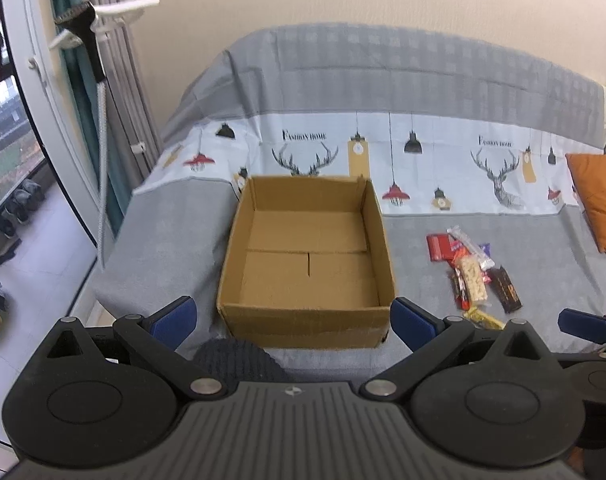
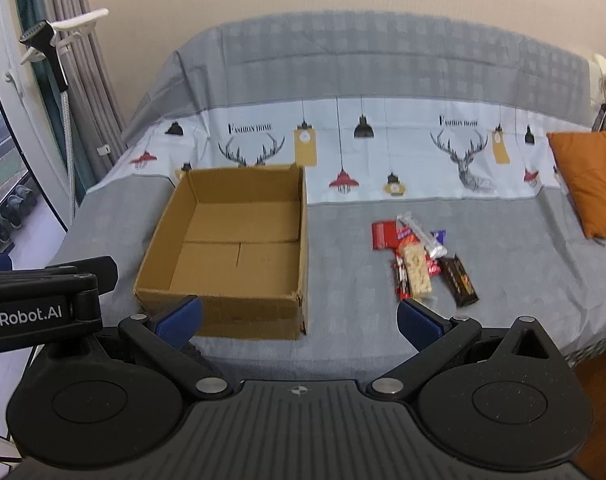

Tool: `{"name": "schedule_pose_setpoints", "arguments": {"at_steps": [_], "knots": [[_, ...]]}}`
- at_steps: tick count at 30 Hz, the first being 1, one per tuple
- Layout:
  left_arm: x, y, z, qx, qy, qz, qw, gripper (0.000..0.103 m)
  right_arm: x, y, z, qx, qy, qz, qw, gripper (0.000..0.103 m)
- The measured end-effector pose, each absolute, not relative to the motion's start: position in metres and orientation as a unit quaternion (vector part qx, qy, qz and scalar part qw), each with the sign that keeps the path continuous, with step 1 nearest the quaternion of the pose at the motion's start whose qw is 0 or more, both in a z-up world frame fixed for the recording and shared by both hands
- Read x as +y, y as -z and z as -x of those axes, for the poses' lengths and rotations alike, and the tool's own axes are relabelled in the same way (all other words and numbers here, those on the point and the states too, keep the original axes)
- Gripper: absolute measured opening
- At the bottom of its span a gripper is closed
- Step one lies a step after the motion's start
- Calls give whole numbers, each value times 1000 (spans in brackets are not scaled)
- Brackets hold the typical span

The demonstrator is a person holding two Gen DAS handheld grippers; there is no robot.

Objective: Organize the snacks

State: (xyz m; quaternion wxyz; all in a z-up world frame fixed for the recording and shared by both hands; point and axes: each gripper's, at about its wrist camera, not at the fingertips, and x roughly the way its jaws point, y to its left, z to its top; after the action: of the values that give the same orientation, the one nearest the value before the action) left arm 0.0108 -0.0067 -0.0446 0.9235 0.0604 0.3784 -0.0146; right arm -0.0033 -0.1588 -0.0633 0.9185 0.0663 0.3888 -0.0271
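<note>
An empty open cardboard box [image 1: 307, 264] sits on a sofa covered with a grey printed sheet; it also shows in the right wrist view [image 2: 231, 252]. To its right lies a pile of wrapped snacks [image 1: 471, 272], also in the right wrist view [image 2: 421, 260]: a red pack, a nut bar, a dark bar, a clear-wrapped bar. My left gripper [image 1: 293, 320] is open and empty, in front of the box's near wall. My right gripper [image 2: 299, 320] is open and empty, near the sofa's front edge, between box and snacks.
An orange cushion [image 2: 591, 180] lies at the sofa's right end. A garment steamer stand [image 1: 91, 36] and curtains stand left of the sofa. Shoes [image 1: 19, 208] lie by the window. The left gripper's body [image 2: 43, 300] shows at the right wrist view's left edge.
</note>
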Motion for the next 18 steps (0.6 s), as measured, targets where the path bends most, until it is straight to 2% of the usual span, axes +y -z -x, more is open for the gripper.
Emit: {"name": "schedule_pose_setpoints", "arguments": {"at_steps": [6, 10, 18], "knots": [[-23, 112, -44, 421, 30, -39, 906, 103, -180, 119, -19, 417, 32, -66, 906, 103], [-51, 166, -71, 418, 71, -28, 905, 103, -222, 166, -31, 411, 70, -84, 905, 103], [-160, 256, -145, 453, 141, -64, 878, 103, -350, 259, -48, 359, 99, -157, 915, 103]]}}
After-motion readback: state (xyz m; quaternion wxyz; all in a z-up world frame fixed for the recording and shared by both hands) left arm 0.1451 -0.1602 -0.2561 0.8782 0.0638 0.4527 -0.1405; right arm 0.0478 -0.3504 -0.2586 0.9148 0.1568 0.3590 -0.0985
